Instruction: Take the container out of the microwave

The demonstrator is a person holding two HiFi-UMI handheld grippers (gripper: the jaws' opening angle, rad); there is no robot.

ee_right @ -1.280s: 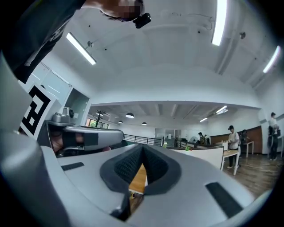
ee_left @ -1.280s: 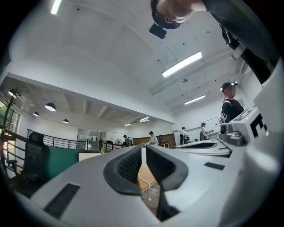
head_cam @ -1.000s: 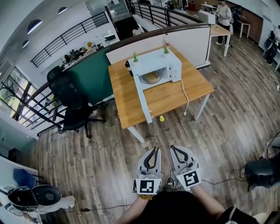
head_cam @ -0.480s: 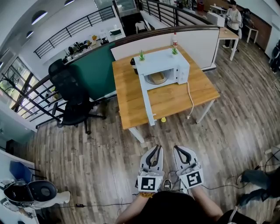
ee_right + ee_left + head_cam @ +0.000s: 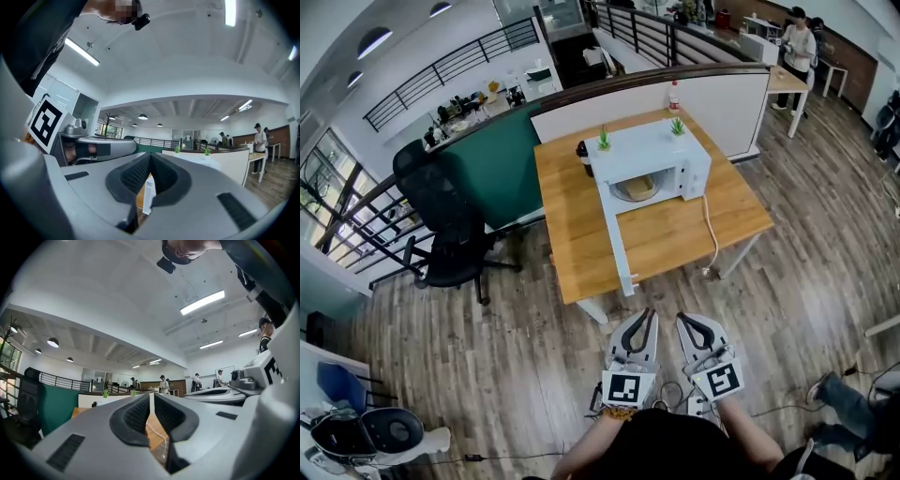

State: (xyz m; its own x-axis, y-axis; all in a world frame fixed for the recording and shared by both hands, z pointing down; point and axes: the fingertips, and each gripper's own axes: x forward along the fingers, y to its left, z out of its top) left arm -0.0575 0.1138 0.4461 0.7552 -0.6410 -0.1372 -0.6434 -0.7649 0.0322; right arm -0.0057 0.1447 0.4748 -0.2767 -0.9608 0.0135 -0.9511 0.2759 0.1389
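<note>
1. The person is closing in. Compared with a second ago, the table (image 5: 581,246) and the microwave (image 5: 654,157) on it sit nearer ahead of both grippers in the head view, though still well apart from them.
2. The left gripper (image 5: 643,317) and the right gripper (image 5: 691,321) are held side by side, pointing roughly level toward the table. Each has its jaws pressed together with nothing between them, the same as before.
3. The microwave door (image 5: 617,234) stands wide open, swung out toward the grippers. Its edge now shows straight ahead of the right gripper, past its closed tips.
4. The container (image 5: 637,187) sits inside the cavity, far ahead of both grippers and untouched.
5. As I judge it, this is only the approach and no reach has begun. The jaws must part before either gripper can take the container. The door juts out along the left gripper's line, so the way in looks clearer to that door's right.
</note>
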